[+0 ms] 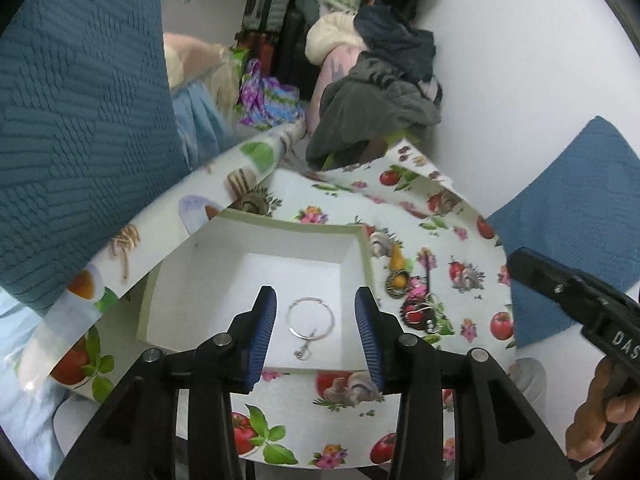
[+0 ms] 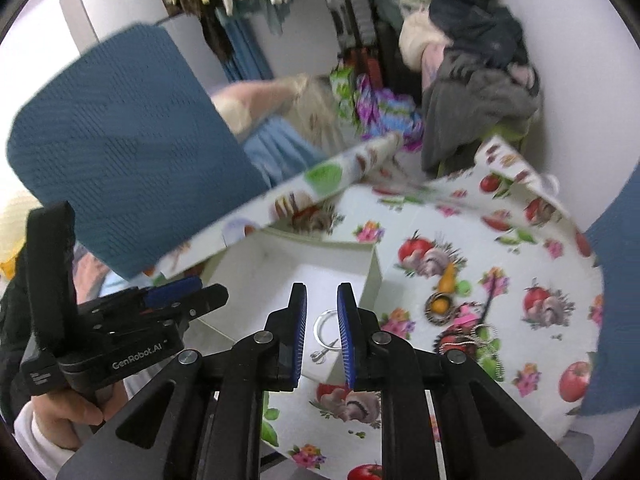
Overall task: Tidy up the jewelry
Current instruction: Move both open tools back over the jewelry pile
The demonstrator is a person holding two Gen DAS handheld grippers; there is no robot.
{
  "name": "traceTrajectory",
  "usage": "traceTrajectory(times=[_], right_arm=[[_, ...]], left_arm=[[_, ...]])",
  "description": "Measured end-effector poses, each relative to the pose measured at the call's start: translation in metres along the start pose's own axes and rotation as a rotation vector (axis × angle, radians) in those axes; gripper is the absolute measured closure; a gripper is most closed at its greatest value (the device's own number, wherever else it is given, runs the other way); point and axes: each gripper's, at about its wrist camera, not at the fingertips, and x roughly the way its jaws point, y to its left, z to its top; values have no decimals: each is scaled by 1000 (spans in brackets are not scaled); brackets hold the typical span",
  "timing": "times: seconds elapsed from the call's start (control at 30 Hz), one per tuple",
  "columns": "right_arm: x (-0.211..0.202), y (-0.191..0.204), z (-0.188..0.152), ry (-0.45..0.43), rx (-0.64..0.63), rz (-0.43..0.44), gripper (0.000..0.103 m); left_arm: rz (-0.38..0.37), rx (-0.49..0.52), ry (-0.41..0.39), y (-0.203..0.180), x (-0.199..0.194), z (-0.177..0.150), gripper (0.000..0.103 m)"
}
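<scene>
Left wrist view first: the left gripper point(image 1: 316, 334) is hanging over the white box point(image 1: 168, 280), jaws parted and gripping nothing. The silver hoop bracelet point(image 1: 310, 318) is lying flat on the box floor right between the blue pads point(image 1: 264, 320), not touching either one, its little clasp trailing toward the near wall. So that piece is sitting where it belongs. Off to the right, on the fruit-print tablecloth point(image 1: 440, 208), the rest of the jewelry pile point(image 1: 420, 308) is waiting just outside the box.

Right wrist view: the right gripper point(image 2: 322, 332) is pointing down over the near corner of the same box, jaws only a narrow slit apart and nothing pinched in them. The bracelet is showing through that gap, below it. This view is smeared, so I'm only guessing the tangle at right is a chain plus a couple of rings.

For doing the next bit well, I'd say: be pulling both grippers clear of the box, opening the right one wider, and coming down on one single piece from the pile rather than raking the whole clump.
</scene>
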Motion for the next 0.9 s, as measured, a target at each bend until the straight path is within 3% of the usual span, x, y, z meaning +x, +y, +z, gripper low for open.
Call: traceTrajectory(times=[0.37, 0.7, 0.9], right_arm=[[-96, -20, -38, -148, 25, -68, 88], [-140, -52, -101, -192, 76, -137, 85], [-145, -75, -136, -196, 129, -152, 81]], left_arm=[[-61, 71, -88, -61, -53, -26, 62], [-143, 125, -77, -113, -55, -70, 62], [-178, 170, -31, -138, -32, -95, 63]])
